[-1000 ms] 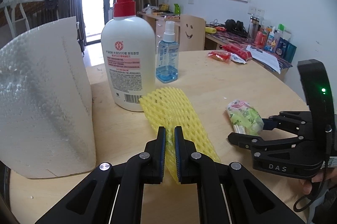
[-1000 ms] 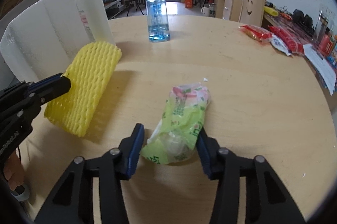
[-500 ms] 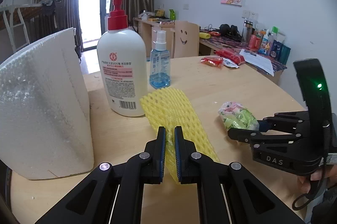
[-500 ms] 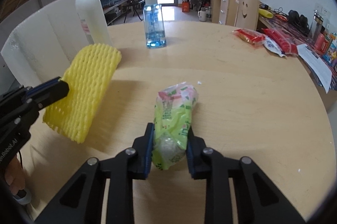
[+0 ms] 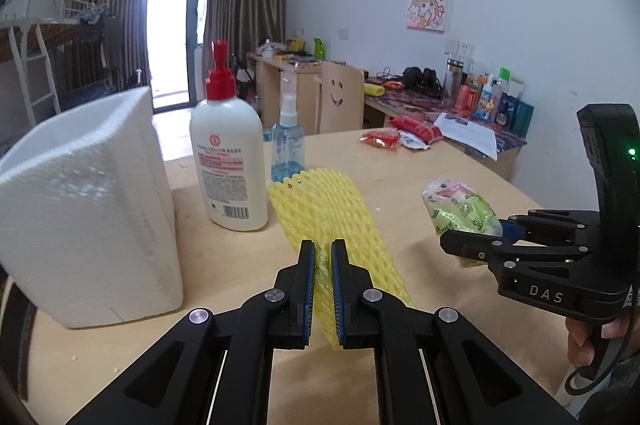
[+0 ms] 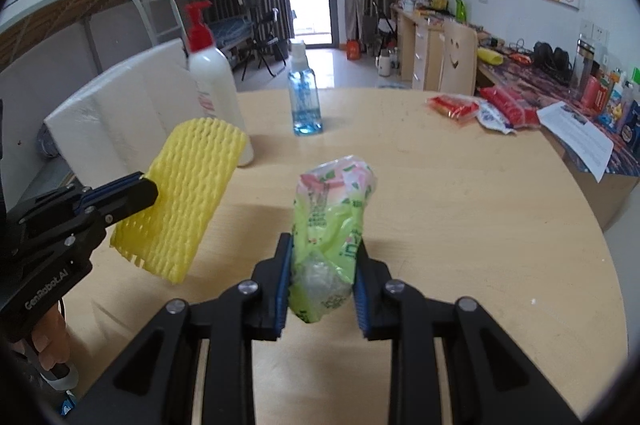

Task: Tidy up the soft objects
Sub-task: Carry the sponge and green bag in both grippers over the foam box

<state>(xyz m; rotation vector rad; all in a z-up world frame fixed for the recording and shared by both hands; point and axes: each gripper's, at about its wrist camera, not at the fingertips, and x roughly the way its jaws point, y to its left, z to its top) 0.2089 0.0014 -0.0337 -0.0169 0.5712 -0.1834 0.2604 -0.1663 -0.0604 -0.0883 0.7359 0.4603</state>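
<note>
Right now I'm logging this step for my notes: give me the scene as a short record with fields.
left gripper: fingers shut on yellow foam net, lifted off table
right gripper: fingers shut on green plastic packet
table: round, wooden
standing on table: white pump bottle, blue spray bottle, white foam box

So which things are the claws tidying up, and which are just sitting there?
Part of the job:
- yellow foam net, pinched in the left claw
- green tissue pack, squeezed in the right claw
- white foam box, probably

Just lying about:
- lotion bottle
- blue spray bottle
- red snack packets
- papers
</note>
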